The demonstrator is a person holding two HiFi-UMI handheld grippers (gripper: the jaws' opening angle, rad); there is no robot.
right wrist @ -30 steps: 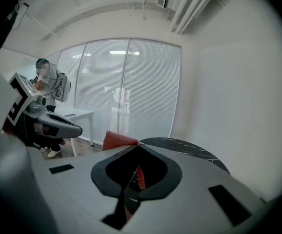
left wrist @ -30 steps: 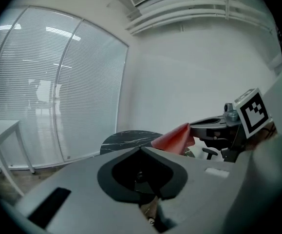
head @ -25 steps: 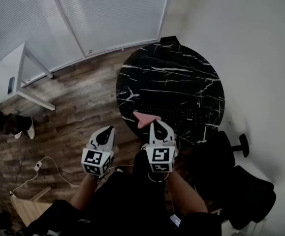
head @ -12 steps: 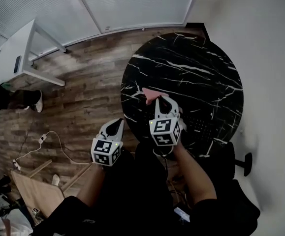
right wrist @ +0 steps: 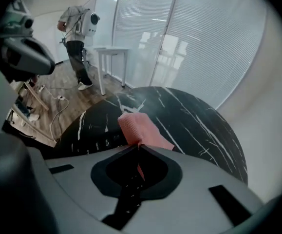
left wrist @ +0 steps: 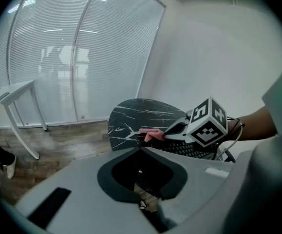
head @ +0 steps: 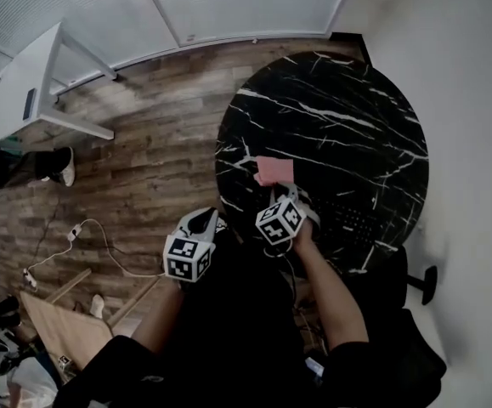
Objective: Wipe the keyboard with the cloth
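Observation:
A pink cloth hangs folded from my right gripper, which is shut on it over the near left part of the round black marble table. In the right gripper view the cloth sticks out past the jaw tips of that gripper. The black keyboard lies on the table's near side, just right of and below the cloth. My left gripper is shut and empty, off the table's left edge over the floor. From the left gripper view I see the cloth and keyboard.
A white desk stands far left, with a person beside it. A white cable trails over the wooden floor. A black chair sits at the table's near right. A white wall runs along the right.
My right gripper has carried the cloth forward from the table's near edge to over its near left part. The left gripper stays low beside the table.

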